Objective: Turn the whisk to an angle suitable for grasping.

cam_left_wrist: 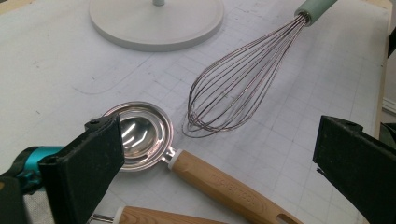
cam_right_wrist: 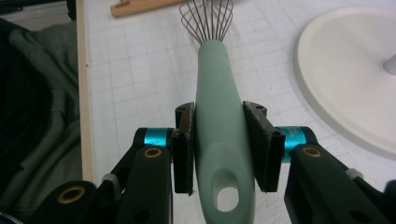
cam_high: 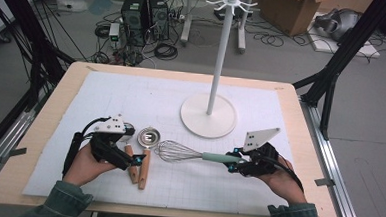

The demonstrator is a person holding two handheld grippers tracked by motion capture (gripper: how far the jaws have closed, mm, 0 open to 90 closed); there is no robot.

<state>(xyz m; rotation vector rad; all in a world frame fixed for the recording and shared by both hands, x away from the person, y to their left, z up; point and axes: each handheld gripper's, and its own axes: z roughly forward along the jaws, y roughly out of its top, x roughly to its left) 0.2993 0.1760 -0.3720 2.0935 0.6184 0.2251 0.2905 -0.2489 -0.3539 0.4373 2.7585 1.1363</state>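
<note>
Cluttered workshop floor with computer towers, cables and cardboard boxes lies beyond a wooden table covered by a white gridded mat. On the far side of the mat, right of centre, stands a tall white hanging rack with a round base and a ring of hooks at its top; every hook looks bare. A person's green-sleeved forearms enter from the near edge. On the right, the right gripper has its jaws clamped on the mint-green handle of a wire whisk, the pads pressing both sides of the handle just ahead of its hanging hole, as the right gripper view shows closely. The whisk stretches leftward across the middle of the mat, roughly level; whether its wires touch the mat cannot be told. On the left, the left gripper hovers with its jaws wide apart and nothing between them, above a small steel strainer with a wooden handle and a second wooden-handled utensil lying beside it. Judging by this, the whisk is secured but not yet hung, and the two wooden-handled tools remain untouched.
</note>
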